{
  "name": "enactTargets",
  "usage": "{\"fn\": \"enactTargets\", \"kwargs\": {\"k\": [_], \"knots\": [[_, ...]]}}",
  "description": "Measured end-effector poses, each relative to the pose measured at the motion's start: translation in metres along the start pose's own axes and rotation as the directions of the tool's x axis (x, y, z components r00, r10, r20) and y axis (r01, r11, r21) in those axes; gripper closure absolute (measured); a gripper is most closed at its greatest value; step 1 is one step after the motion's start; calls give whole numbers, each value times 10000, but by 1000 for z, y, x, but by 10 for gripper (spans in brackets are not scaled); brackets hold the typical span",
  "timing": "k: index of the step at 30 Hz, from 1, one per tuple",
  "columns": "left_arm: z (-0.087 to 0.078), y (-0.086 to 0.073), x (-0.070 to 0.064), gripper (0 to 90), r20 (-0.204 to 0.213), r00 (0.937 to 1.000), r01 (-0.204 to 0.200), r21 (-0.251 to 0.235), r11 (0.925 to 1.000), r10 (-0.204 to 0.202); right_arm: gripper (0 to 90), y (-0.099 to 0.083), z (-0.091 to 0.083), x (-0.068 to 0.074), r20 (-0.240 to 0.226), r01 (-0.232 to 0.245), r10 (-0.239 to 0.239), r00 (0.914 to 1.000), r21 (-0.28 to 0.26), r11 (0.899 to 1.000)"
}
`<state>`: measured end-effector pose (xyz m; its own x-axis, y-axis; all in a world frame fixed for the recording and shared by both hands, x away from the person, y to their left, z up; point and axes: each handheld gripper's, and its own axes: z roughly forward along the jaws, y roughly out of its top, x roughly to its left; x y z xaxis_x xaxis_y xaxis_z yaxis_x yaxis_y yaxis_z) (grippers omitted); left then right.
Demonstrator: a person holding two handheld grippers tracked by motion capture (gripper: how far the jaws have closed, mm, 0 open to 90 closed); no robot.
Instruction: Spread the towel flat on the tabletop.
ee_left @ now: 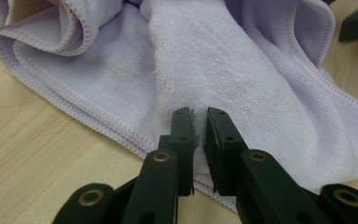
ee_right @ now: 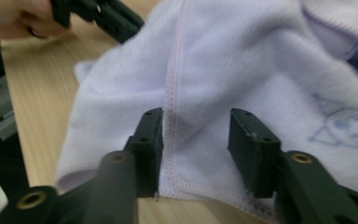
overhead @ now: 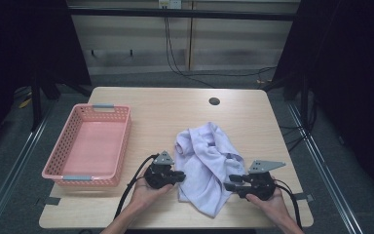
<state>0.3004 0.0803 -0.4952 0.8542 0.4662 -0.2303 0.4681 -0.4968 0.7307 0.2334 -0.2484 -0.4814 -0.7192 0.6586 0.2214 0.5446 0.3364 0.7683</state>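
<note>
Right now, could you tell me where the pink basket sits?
In the high view the pink basket stands at the table's left edge, left of the lilac towel.

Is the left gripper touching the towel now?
Touching. In the left gripper view, the left gripper has its jaws nearly shut, pinching a fold at the edge of the towel.

Left gripper (ee_left: pixel 199 116) pinches lilac towel (ee_left: pixel 223 60) (hem).

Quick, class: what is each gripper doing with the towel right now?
Left gripper: jaws nearly closed, pinching a fold of the lilac towel.
Right gripper: jaws open, astride the towel's hemmed edge, not yet gripping.
</note>
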Motion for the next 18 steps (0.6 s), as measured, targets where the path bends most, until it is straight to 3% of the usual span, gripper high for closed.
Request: {"fn": "enactTargets", "kwargs": {"k": [2, 5, 7, 8, 9, 11, 14, 18], "knots": [[0, -1, -2, 824, -88, 9996, -257, 111, 9996, 258, 501, -3, 8, 0, -50, 193, -192, 9998, 327, 9993], [-1, -7, -6, 837, -163, 9995, -260, 208, 9994, 264, 432, -5, 19, 2, -109, 535, -528, 9985, 721, 9960], [-4, -10, -8, 840, -70, 9997, -234, 202, 9995, 235, 426, -5, 27, 7, 152, 799, -819, 9965, 1052, 9912], [-5, -12, -10, 841, -10, 9999, -138, 215, 9997, 138, 445, -5, 28, 8, 248, 862, -892, 9957, 1047, 9908], [-6, -13, -11, 844, -37, 9999, -164, 188, 9997, 165, 521, -4, 30, 9, 395, 890, -936, 9948, 1053, 9905], [-7, -16, -16, 845, 9, 9999, -109, 111, 9999, 109, 735, -2, 29, 7, 702, 785, -863, 9938, 1071, 9911], [-9, -20, -24, 847, 272, 9996, -129, 272, 9995, 122, 824, 0, 20, -1, 471, 340, -370, 9982, 626, 9975], [-17, -26, -36, 846, 453, 9982, -429, 577, 9974, 403, 838, 6, -2, -11, 467, -226, 243, 9986, -369, 9991]]}}
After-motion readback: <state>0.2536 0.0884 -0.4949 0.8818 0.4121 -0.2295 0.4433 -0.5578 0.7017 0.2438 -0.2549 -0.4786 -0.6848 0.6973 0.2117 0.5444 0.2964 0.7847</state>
